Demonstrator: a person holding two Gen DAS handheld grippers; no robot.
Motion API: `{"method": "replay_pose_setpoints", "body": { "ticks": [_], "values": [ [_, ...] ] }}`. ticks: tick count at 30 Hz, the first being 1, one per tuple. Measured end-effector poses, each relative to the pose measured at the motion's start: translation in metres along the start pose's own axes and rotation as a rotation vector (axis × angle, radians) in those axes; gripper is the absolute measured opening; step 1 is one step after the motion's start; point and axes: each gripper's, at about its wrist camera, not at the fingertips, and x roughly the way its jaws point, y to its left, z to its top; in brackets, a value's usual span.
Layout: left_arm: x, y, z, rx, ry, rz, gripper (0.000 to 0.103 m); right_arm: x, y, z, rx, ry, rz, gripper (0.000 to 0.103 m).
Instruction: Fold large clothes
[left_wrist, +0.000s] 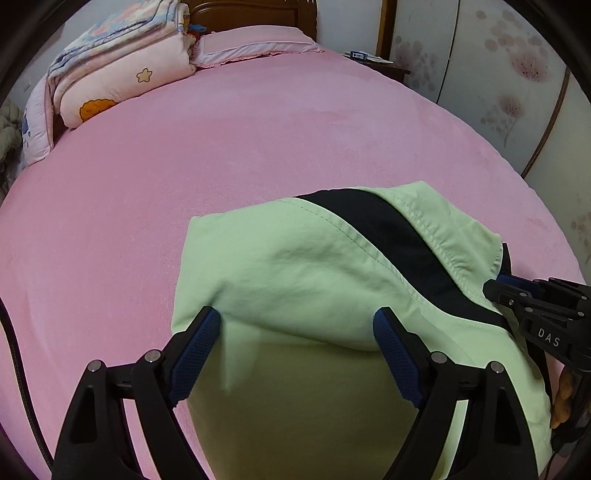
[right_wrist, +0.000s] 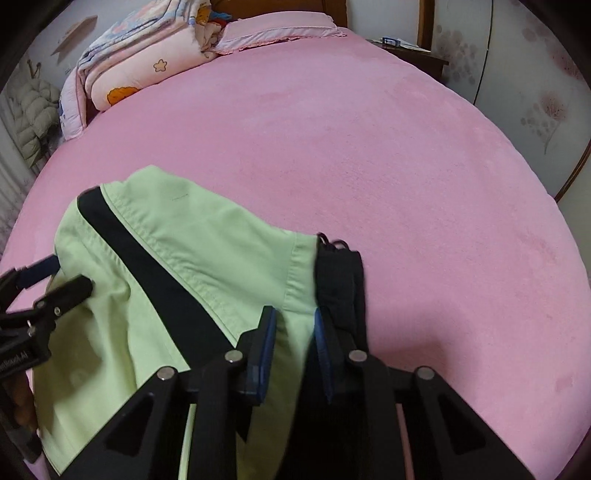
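Claws (left_wrist: 297, 332) — green, black-striped garment (left_wrist: 295, 266)

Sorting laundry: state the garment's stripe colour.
Black stripe on the light green garment; clearest in the right wrist view.

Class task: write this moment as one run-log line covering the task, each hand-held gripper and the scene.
task: fold large clothes | left hand-held gripper: open over green garment | right hand-held gripper: closed on its edge | surface: pink bed

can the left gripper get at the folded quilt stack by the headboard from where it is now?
Probably not without moving. The left gripper is open over the green garment at the near edge of the bed, and the quilt stack lies far across bare pink sheet. Nothing blocks the path; distance is the problem.
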Motion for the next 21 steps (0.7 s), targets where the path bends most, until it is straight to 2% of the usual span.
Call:
{"method": "replay_pose_setpoints", "body": {
  "ticks": [6, 9, 11, 13, 15, 16, 19, 21],
  "values": [
    [-0.01, 0.0, 0.008, -0.022, 0.029, 0.003, 0.085, -0.015, 0.0, 0.001, 0.024, 0.01, -0.009, 0.023],
    [-0.029, 0.003, 0.011, -0.048, 0.042, -0.013, 0.085, -0.029, -0.003, 0.005, 0.041, 0.01, 0.009, 0.023],
    [-0.044, 0.003, 0.013, -0.048, 0.037, -0.007, 0.086, -0.049, -0.003, 0.008, 0.042, -0.009, 0.023, 0.027],
    [-0.066, 0.002, 0.015, -0.036, 0.022, 0.011, 0.091, -0.066, 0.0, 0.011, 0.039, -0.032, 0.038, 0.043],
    [-0.086, 0.004, 0.014, -0.042, 0.003, 0.014, 0.099, -0.093, -0.002, 0.011, 0.041, -0.064, 0.069, 0.052],
    [-0.095, 0.005, 0.014, -0.049, -0.008, 0.009, 0.102, -0.103, -0.004, 0.011, 0.039, -0.071, 0.082, 0.063],
    [-0.125, 0.02, 0.007, -0.105, -0.029, -0.017, 0.102, -0.13, -0.011, 0.006, 0.034, -0.098, 0.095, 0.086],
    [-0.134, 0.031, -0.001, -0.153, -0.032, -0.033, 0.102, -0.143, -0.017, -0.001, 0.03, -0.113, 0.107, 0.087]
  ]
}}
